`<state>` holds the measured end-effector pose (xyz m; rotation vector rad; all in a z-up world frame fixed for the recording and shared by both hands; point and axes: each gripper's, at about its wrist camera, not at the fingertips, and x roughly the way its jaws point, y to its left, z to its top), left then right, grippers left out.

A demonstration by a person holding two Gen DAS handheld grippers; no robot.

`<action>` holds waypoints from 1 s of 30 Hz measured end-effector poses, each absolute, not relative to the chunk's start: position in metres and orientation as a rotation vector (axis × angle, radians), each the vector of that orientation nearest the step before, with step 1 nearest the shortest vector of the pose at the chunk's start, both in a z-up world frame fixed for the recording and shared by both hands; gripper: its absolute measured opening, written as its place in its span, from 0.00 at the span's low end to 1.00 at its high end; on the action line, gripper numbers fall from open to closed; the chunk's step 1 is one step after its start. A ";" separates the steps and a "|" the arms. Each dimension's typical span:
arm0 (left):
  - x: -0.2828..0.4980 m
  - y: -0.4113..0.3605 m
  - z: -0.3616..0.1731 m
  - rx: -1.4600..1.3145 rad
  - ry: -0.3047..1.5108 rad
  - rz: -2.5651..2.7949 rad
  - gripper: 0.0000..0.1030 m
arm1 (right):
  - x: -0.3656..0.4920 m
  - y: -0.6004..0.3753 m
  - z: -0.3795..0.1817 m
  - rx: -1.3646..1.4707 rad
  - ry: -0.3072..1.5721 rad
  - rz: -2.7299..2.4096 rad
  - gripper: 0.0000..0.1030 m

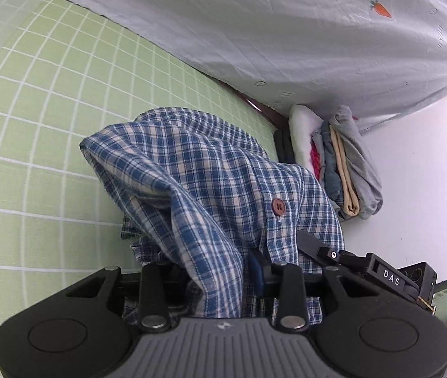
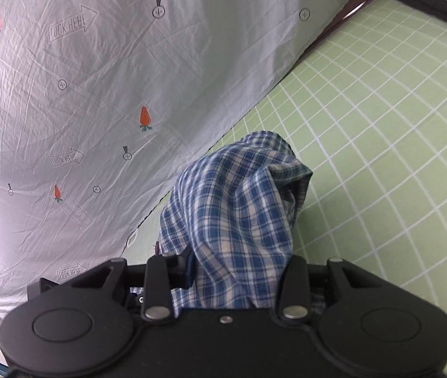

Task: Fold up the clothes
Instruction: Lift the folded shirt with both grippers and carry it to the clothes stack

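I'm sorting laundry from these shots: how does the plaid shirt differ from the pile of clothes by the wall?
The plaid shirt is blue-and-white checked; the pile of clothes is plain grey, tan and blue.
The shirt hangs bunched from the left gripper; the pile is folded and stacked.
Both are over the green gridded sheet.

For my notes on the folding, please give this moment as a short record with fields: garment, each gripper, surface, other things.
garment: blue plaid shirt, bunched, lifted off the surface
left gripper: closed on the shirt
right gripper: closed on the shirt
surface: green checked sheet
behind: grey cloth with carrot print
other things: stack of folded clothes at the far edge
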<state>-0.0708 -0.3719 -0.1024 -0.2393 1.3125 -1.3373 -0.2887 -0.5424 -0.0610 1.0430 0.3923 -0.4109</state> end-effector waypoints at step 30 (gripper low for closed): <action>-0.307 -0.824 0.132 -0.388 0.712 -1.638 0.57 | -0.539 -0.926 0.192 0.215 0.060 -0.669 0.64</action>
